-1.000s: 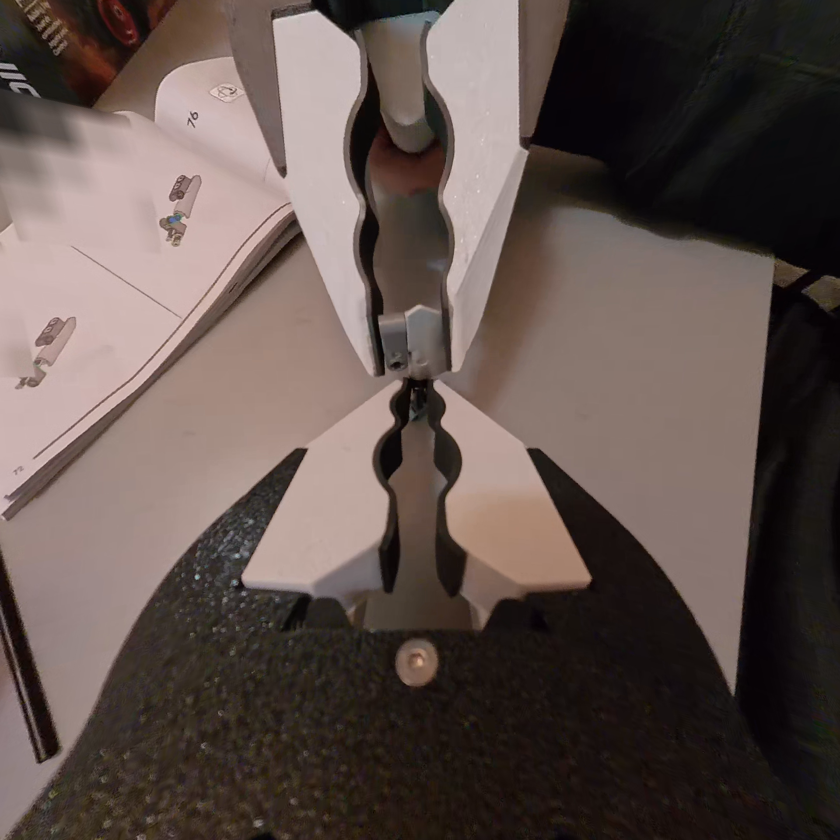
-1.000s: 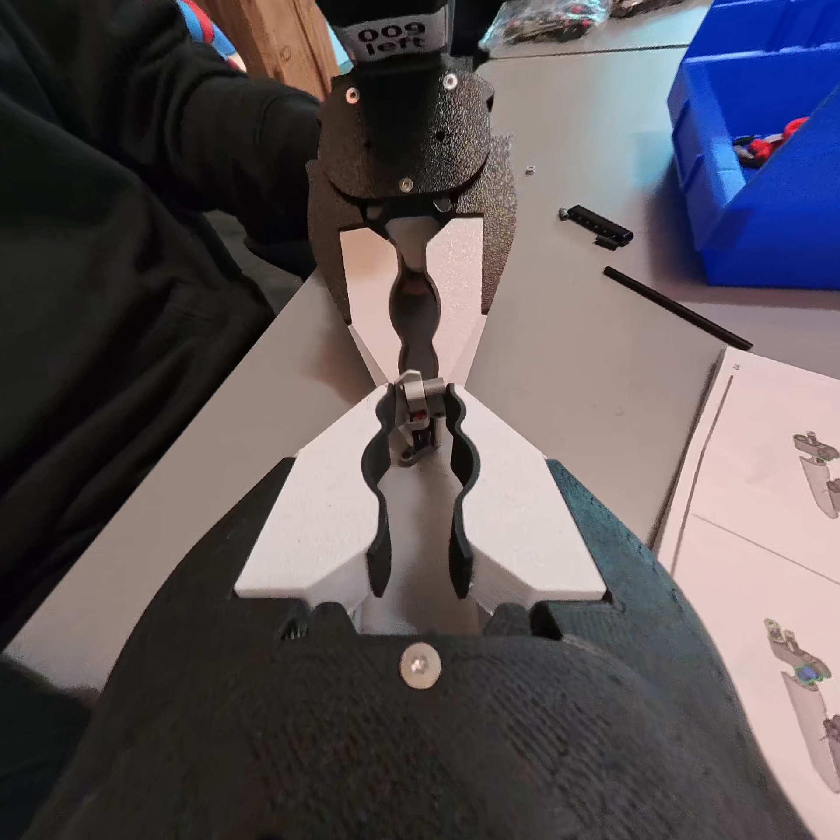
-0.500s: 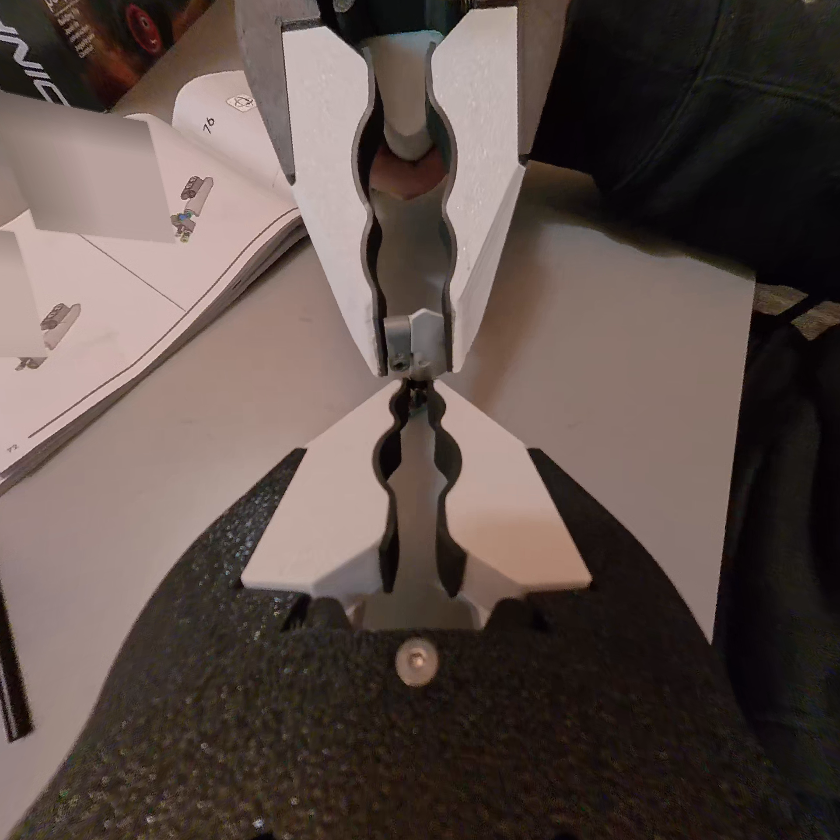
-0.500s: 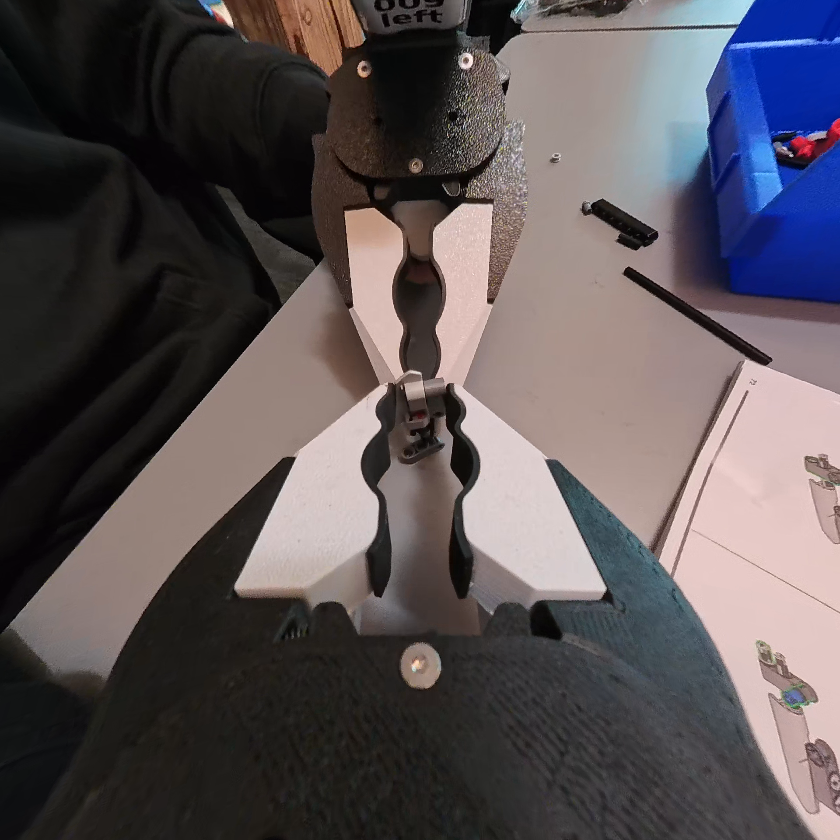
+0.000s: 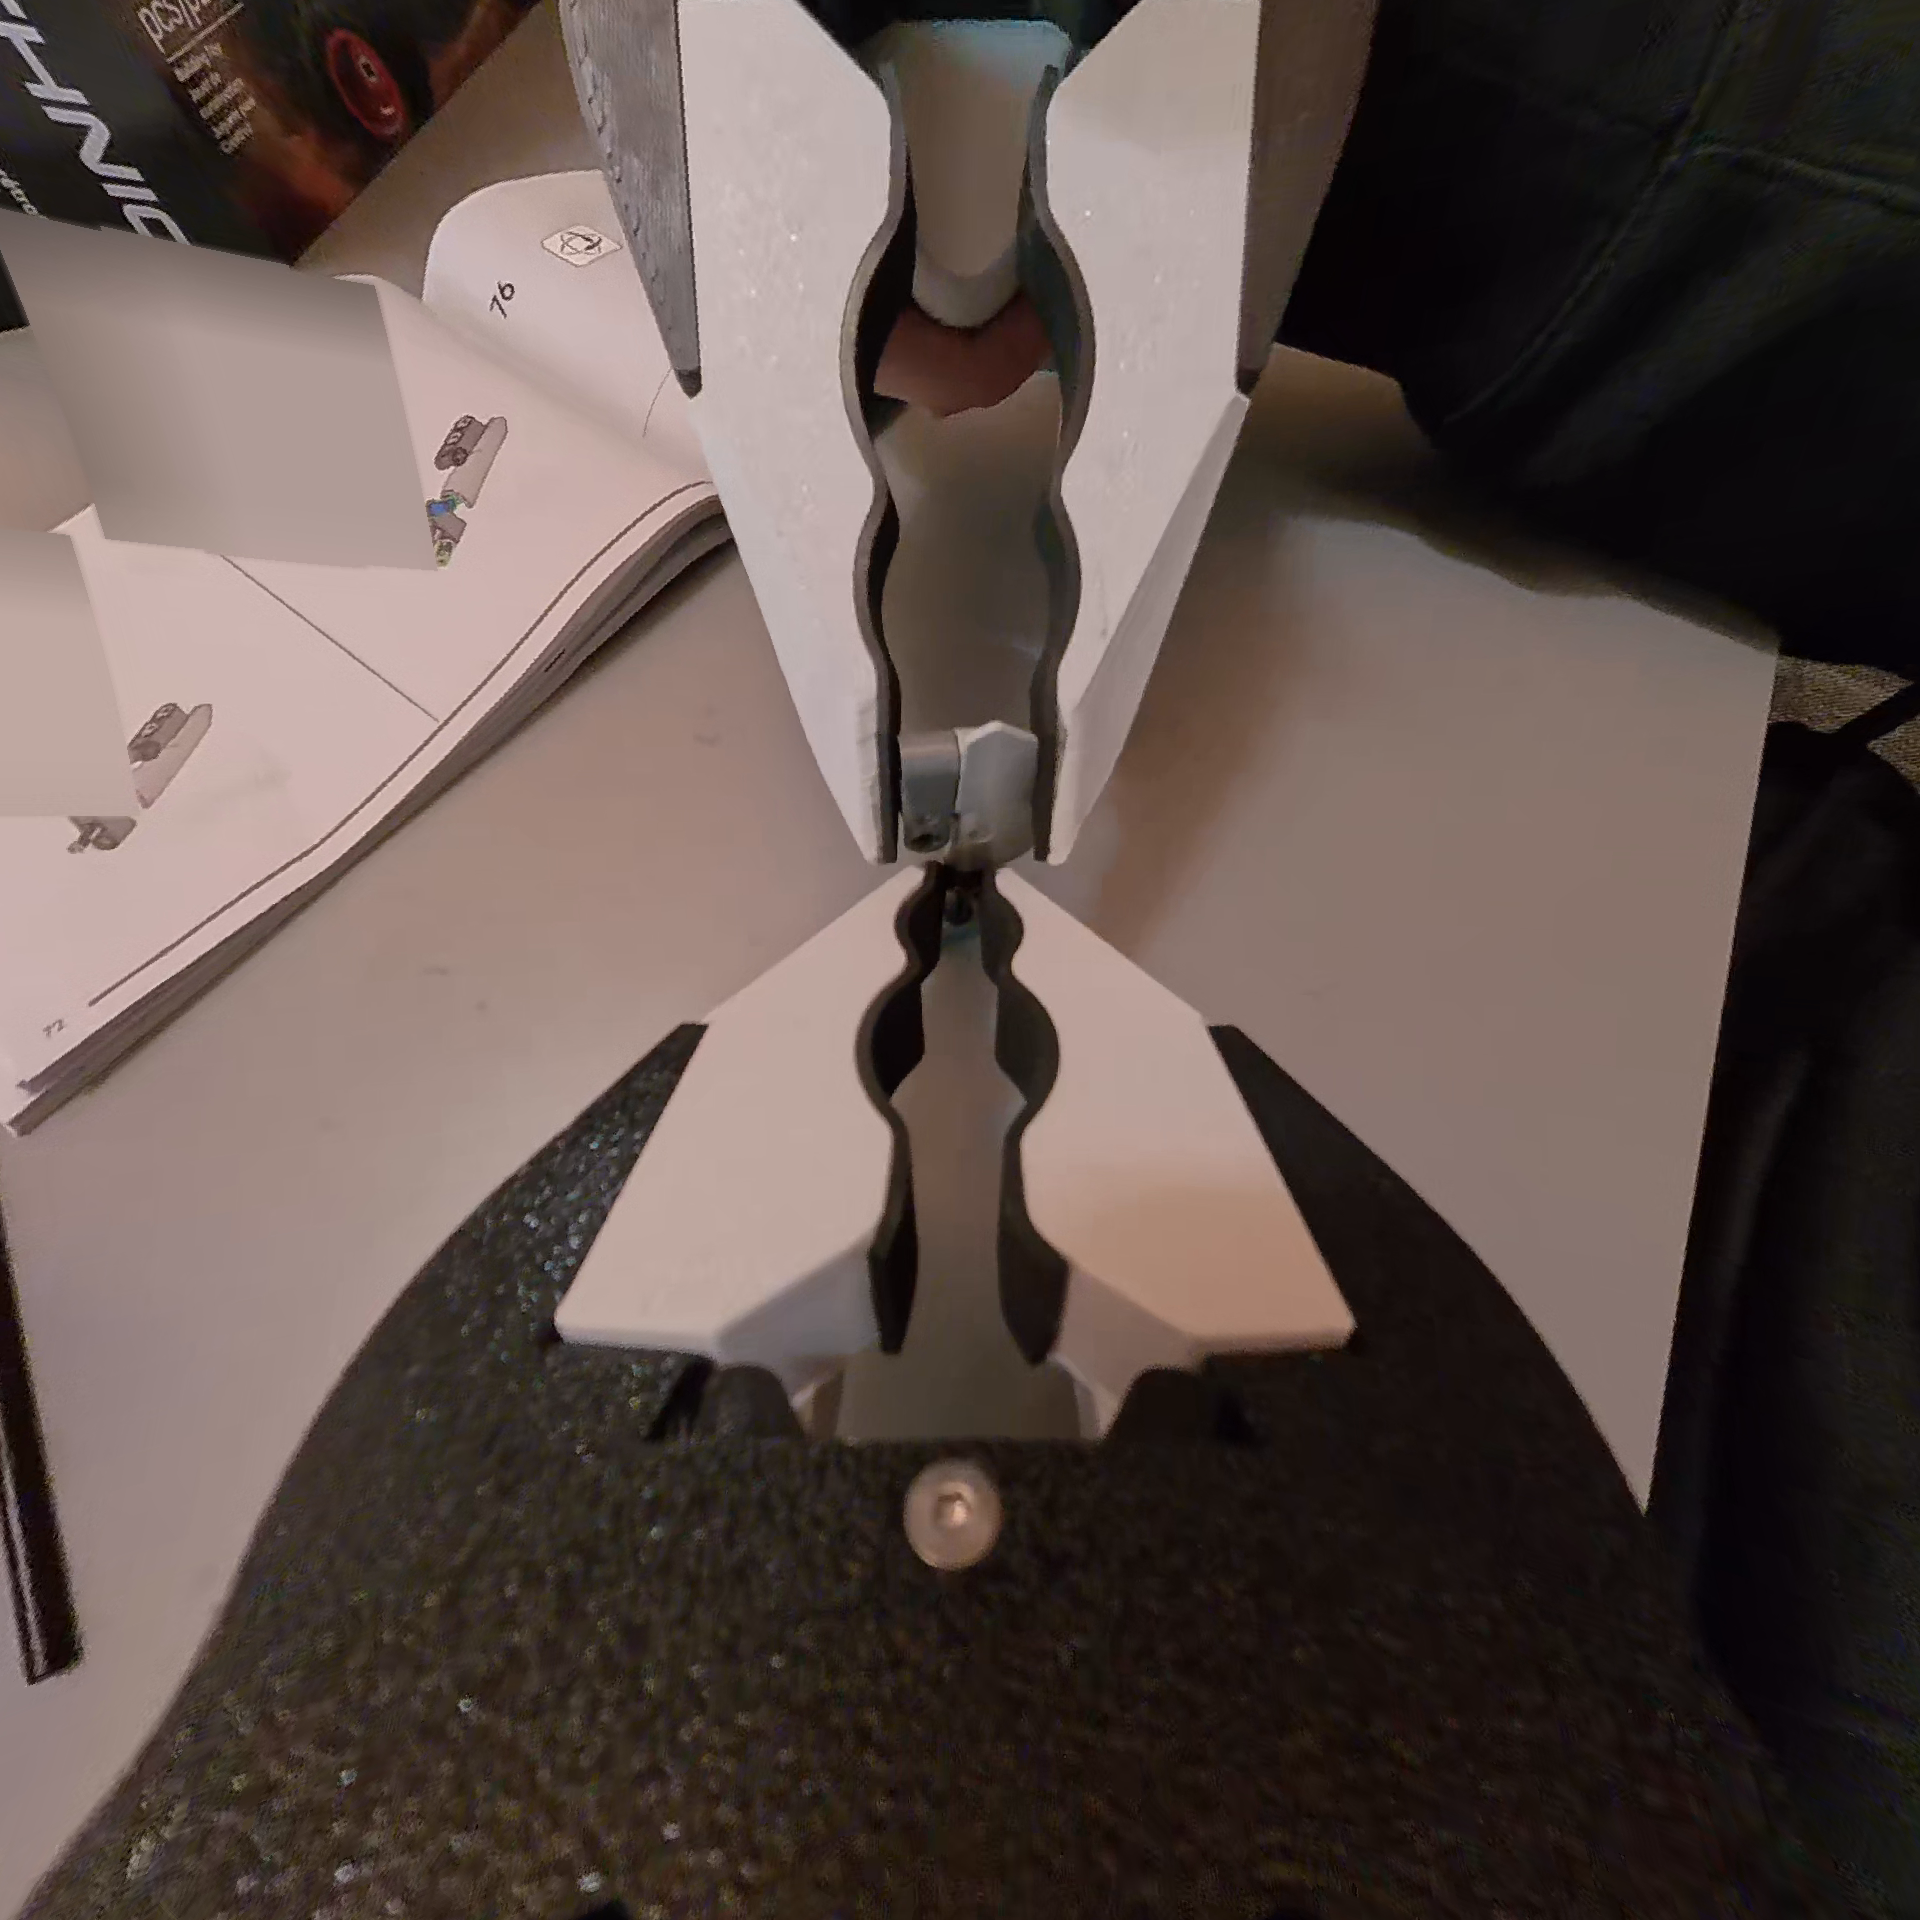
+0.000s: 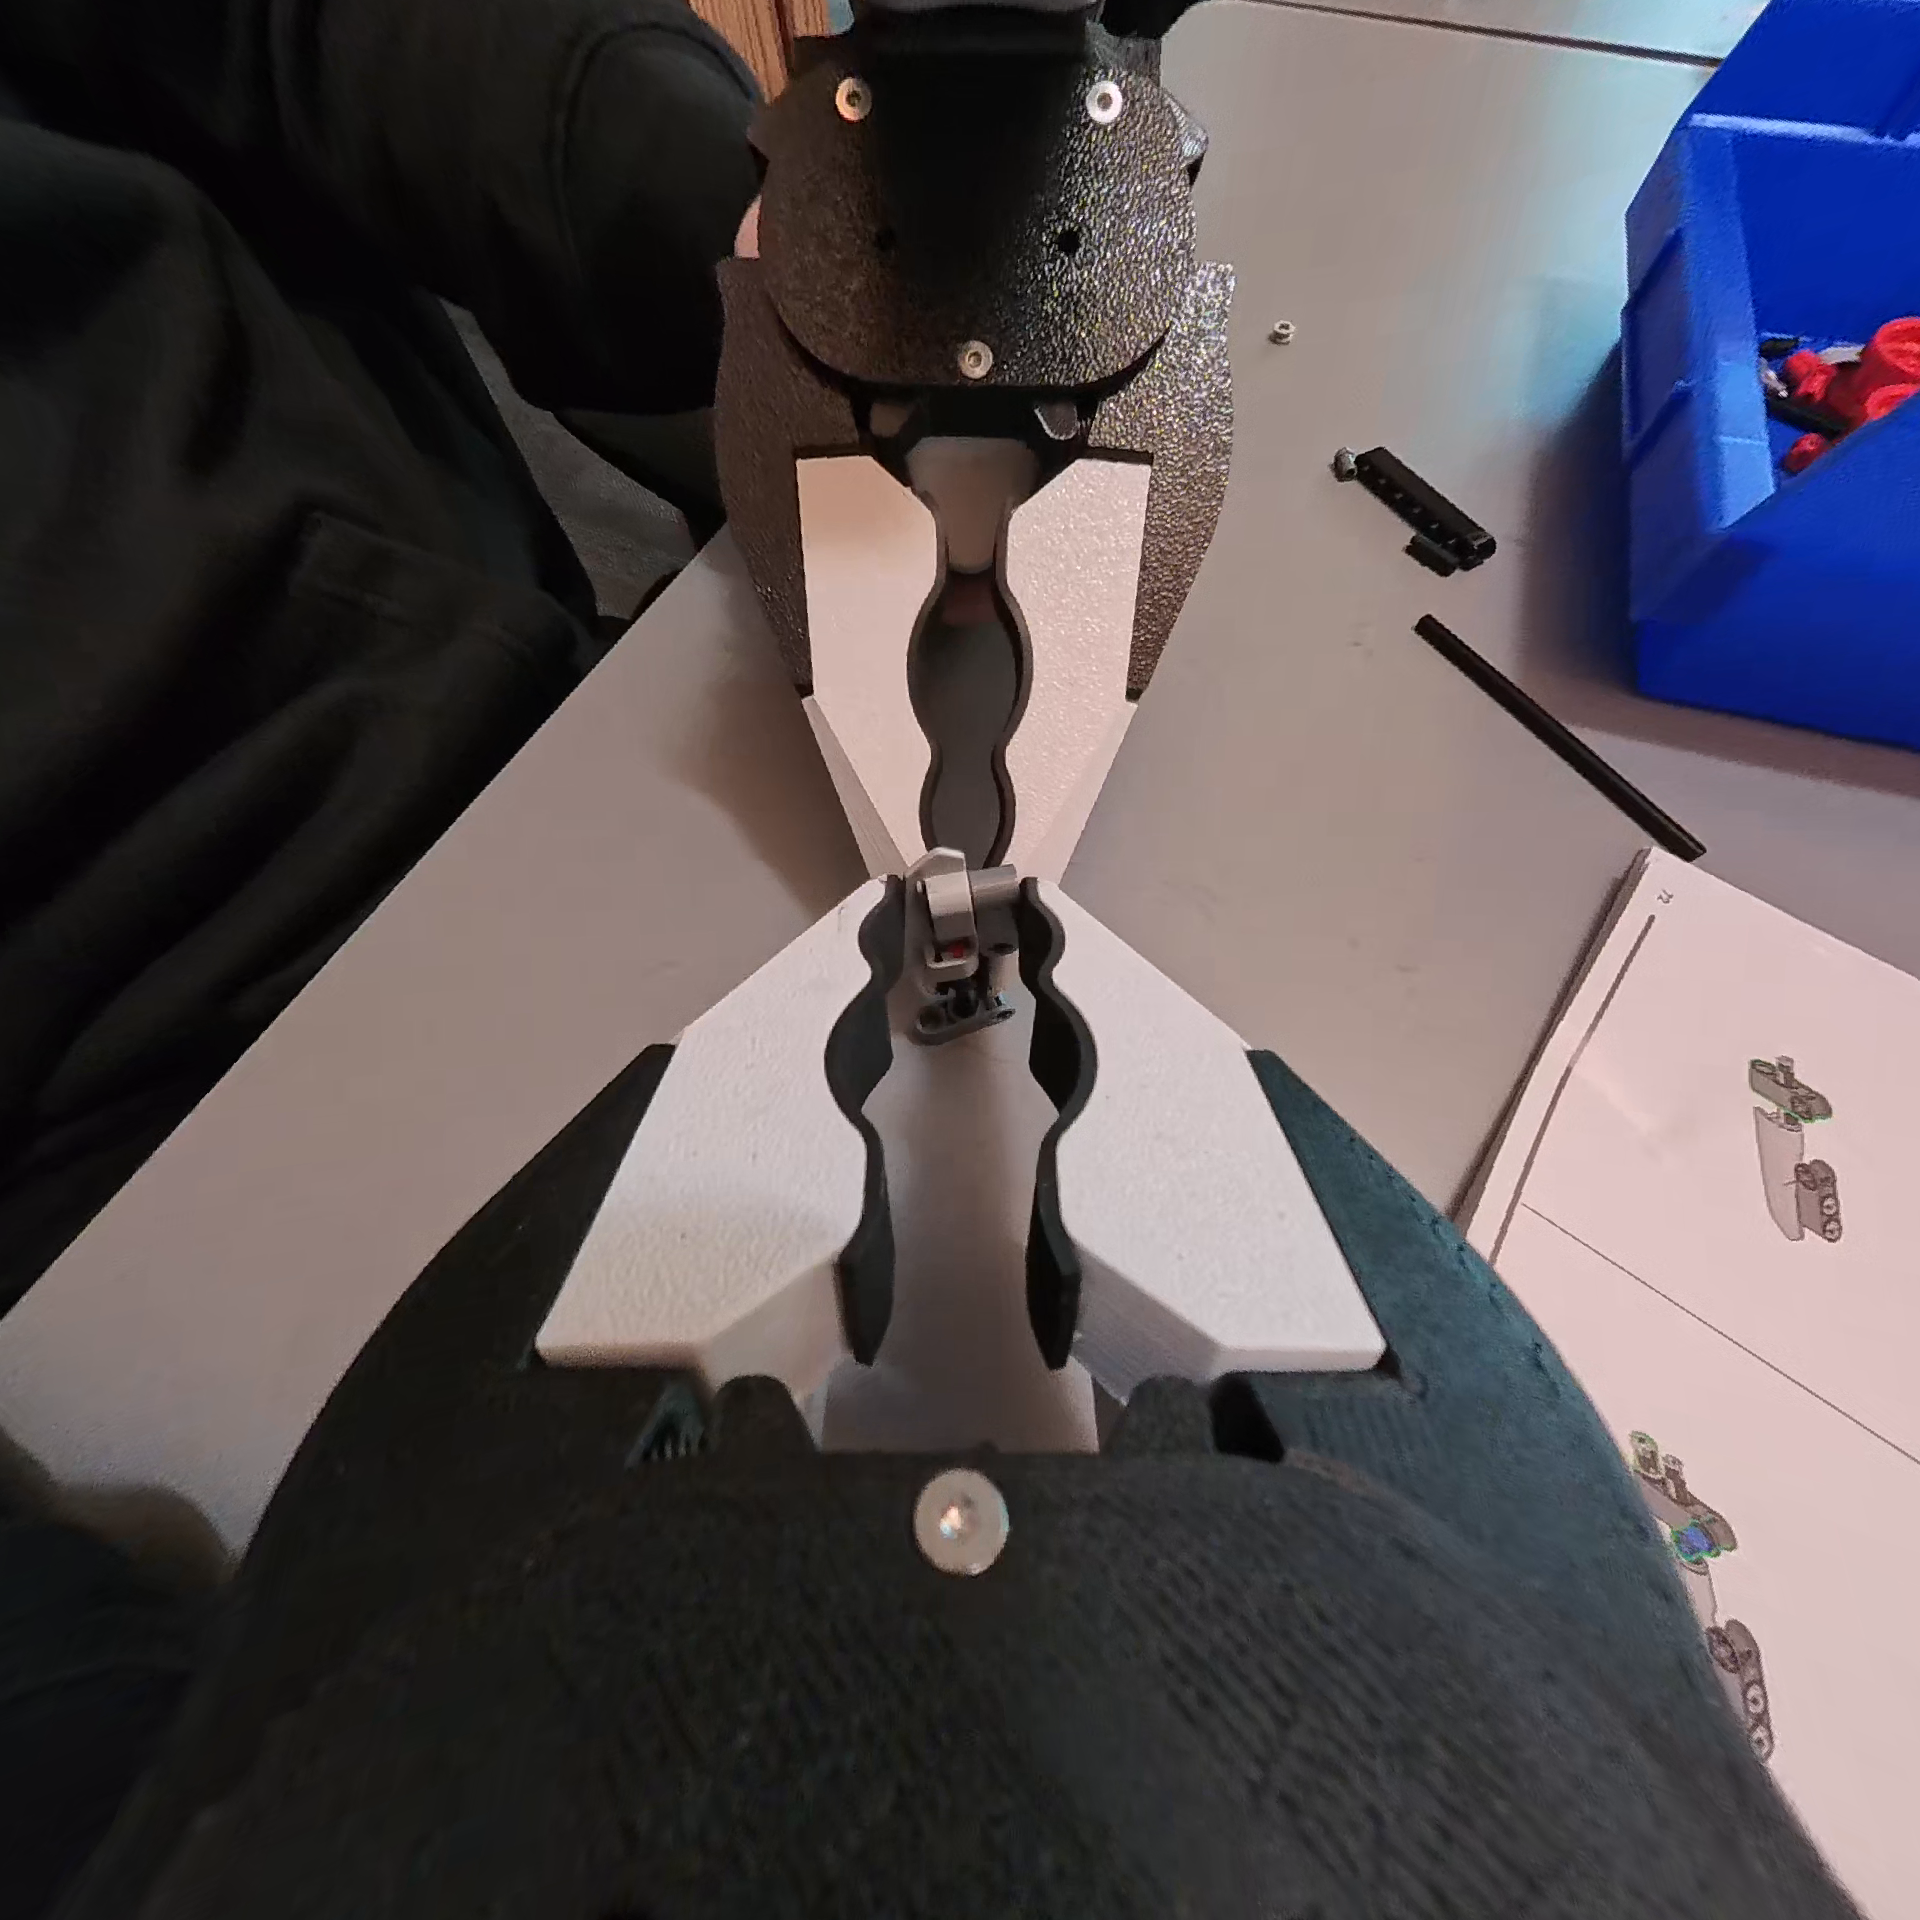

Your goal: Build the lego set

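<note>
My two grippers meet tip to tip above the grey table [image 5: 1351,935]. My right gripper [image 6: 958,904] is shut on a small grey lego assembly [image 6: 951,940] with a red spot and dark pin parts. In the left wrist view this right gripper [image 5: 966,847] comes down from the top with the grey assembly [image 5: 971,790] at its tips. My left gripper [image 5: 961,891] is shut on a small dark piece [image 5: 958,906] that touches the assembly's underside. In the right wrist view the left gripper [image 6: 966,847] points at me, jaws together.
An open instruction booklet [image 5: 312,748] lies left, also in the right wrist view [image 6: 1714,1195]. A blue bin [image 6: 1714,540] with red parts [image 6: 1870,379], a black beam [image 6: 1423,509], a black axle [image 6: 1558,738] and a small grey bush [image 6: 1280,330] lie beyond. A dark sleeve [image 6: 260,520] borders the table edge. My left and right fingertips are right by each other.
Both grippers stay tip to tip with their parts held. The pair has drifted a little over the table, so the booklet and bin sit slightly differently in view.
</note>
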`<state>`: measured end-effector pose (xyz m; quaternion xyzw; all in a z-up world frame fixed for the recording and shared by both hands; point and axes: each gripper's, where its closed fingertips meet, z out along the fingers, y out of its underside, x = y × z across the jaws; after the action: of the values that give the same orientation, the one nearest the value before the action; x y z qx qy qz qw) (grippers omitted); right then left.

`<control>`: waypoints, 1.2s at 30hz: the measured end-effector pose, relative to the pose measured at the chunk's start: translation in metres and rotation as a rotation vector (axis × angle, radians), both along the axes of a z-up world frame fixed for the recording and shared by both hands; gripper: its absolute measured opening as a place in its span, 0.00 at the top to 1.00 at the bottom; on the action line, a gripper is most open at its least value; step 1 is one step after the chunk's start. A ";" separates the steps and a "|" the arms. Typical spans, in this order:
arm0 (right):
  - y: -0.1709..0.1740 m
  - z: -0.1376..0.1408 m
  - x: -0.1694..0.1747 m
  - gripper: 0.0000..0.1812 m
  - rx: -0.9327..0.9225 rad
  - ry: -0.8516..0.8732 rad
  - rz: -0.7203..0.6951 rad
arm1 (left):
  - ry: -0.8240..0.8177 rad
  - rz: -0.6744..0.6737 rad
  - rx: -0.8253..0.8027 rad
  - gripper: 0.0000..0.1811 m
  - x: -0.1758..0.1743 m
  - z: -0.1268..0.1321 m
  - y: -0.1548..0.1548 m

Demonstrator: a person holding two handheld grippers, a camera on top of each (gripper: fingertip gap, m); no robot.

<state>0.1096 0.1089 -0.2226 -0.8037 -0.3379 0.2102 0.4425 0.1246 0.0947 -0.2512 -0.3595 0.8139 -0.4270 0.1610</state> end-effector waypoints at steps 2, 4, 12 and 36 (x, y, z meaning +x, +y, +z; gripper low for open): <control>0.000 0.000 0.001 0.89 0.001 -0.004 -0.002 | 0.002 0.002 -0.003 0.98 0.001 0.000 0.000; 0.000 0.000 0.002 0.89 0.001 0.002 -0.005 | 0.010 0.004 -0.012 0.98 0.001 0.000 -0.001; 0.000 0.001 0.003 0.89 0.007 0.019 -0.008 | 0.023 0.014 -0.033 0.98 0.003 0.001 -0.001; -0.004 -0.002 0.005 0.89 -0.003 -0.030 -0.007 | -0.033 0.039 0.065 0.98 0.005 -0.003 -0.003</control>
<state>0.1142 0.1047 -0.2246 -0.8085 -0.3413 0.1971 0.4369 0.1293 0.0918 -0.2538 -0.3625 0.8175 -0.4031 0.1943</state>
